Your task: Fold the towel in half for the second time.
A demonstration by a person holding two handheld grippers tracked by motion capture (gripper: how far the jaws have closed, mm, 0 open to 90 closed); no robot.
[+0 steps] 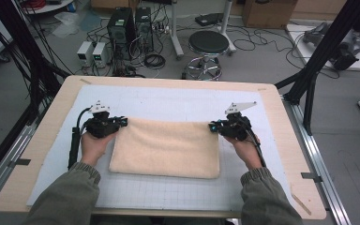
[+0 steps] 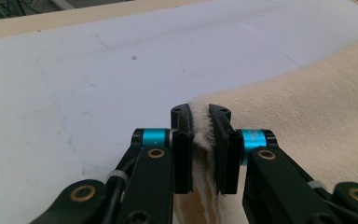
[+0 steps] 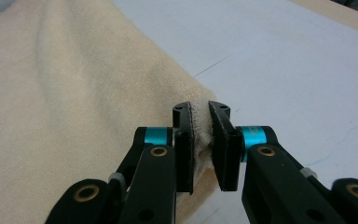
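I have the cream towel (image 1: 165, 149) by its two far corners: my left gripper (image 1: 122, 122) pinches the one at ten o'clock, my right gripper (image 1: 213, 126) the one at two. The towel's long axis runs nine to three between them, its body lying toward six on the white mat (image 1: 168, 101), so both hands are equally placed to draw it.

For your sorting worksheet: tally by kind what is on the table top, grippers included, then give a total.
Cream towel: 1
White gridded mat: 1
Black grippers, each clamped on a far towel corner: 2, left gripper and right gripper
Total: 4
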